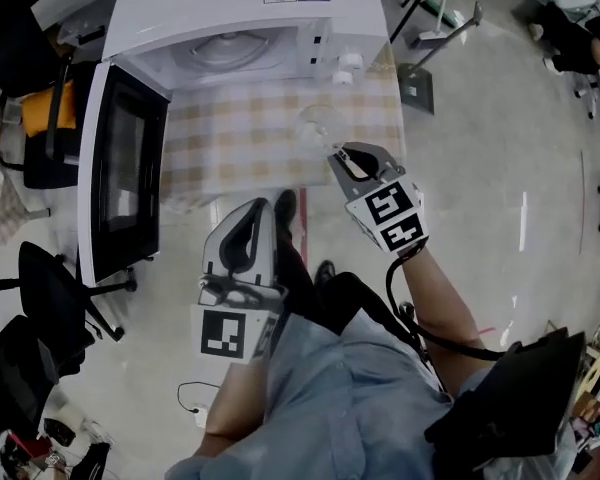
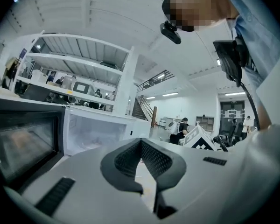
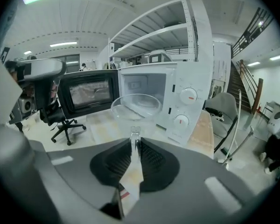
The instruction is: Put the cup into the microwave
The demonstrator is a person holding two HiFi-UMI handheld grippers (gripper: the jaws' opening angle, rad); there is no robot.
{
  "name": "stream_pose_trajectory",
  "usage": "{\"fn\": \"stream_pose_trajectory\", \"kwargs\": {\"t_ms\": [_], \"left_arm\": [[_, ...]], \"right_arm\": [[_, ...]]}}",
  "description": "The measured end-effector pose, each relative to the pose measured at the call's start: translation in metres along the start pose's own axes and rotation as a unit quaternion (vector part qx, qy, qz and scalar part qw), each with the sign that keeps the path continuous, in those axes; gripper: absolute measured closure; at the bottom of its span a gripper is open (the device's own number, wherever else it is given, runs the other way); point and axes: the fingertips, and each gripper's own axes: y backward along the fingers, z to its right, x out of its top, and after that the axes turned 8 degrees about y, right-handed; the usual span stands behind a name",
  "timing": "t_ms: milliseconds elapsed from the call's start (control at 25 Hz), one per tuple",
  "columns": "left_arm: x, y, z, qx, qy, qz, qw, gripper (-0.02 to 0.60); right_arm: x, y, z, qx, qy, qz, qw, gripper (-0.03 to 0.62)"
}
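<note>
A clear glass cup hangs over the checkered tablecloth, in front of the white microwave. My right gripper is shut on the cup's near side. In the right gripper view the cup stands upright just past the pinched pads, level with the open microwave cavity. The microwave door is swung wide open to the left. My left gripper hovers at the table's front edge, shut with nothing in it. It faces the cavity and the door.
Two white control knobs sit on the microwave's right panel. Black office chairs stand on the floor left of the open door. A metal stand is right of the table. White shelving rises behind the microwave.
</note>
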Motion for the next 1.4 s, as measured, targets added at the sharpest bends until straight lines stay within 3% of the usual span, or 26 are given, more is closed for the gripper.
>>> {"fn": "stream_pose_trajectory", "kwargs": {"t_ms": [240, 560, 1400], "left_arm": [[-0.009, -0.003, -0.025, 0.007, -0.018, -0.007, 0.9998, 0.577], [0.002, -0.025, -0.05, -0.008, -0.019, -0.017, 0.9997, 0.577], [0.033, -0.083, -0.12, -0.028, 0.001, -0.033, 0.9991, 0.577]], "right_arm": [[0.006, -0.007, -0.018, 0.007, 0.012, 0.0, 1.0, 0.562], [0.036, -0.033, -0.038, 0.017, -0.01, 0.001, 1.0, 0.562], [0.109, -0.108, 0.004, 0.0, -0.016, -0.004, 1.0, 0.562]]}}
